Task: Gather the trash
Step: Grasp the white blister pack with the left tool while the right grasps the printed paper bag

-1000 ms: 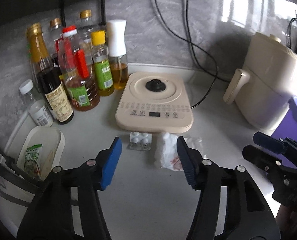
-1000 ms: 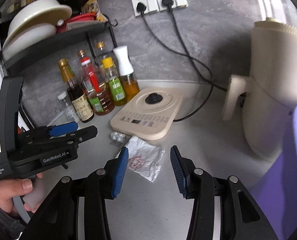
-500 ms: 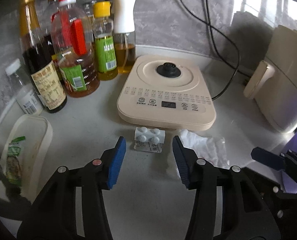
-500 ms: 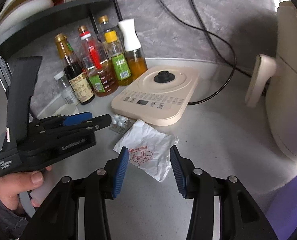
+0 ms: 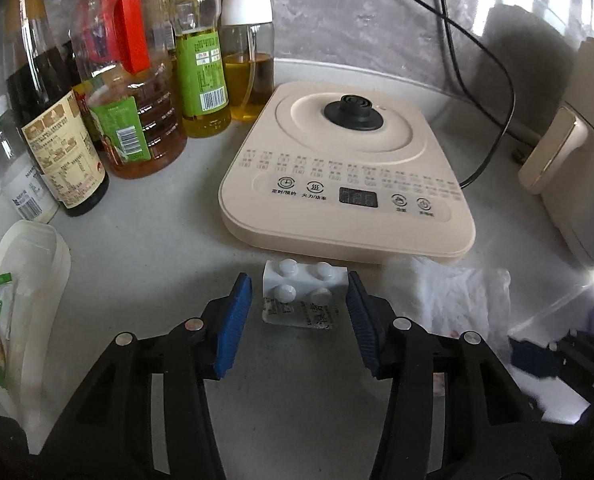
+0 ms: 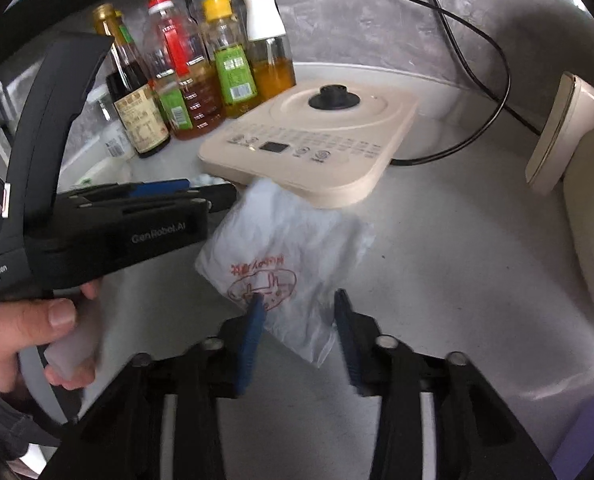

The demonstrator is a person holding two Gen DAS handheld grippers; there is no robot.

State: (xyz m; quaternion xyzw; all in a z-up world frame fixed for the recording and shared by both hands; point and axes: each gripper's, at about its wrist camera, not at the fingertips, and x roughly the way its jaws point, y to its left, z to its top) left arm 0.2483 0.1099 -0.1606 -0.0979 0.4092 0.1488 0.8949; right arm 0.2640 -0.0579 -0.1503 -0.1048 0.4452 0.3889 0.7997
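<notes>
Both tools have dropped closer to the table [image 5: 145, 248] than a second ago. The left tool [image 5: 299, 322] stands spread, its 2 blue pads flanking the blister pack [image 5: 301, 296] just in front of the beige cooker [image 5: 349, 184], not touching it. The right tool [image 6: 297, 338] is closing around the near corner of the crumpled white bag [image 6: 285, 256], pads not yet pressing. Bottles [image 5: 133, 92] stand behind.
</notes>
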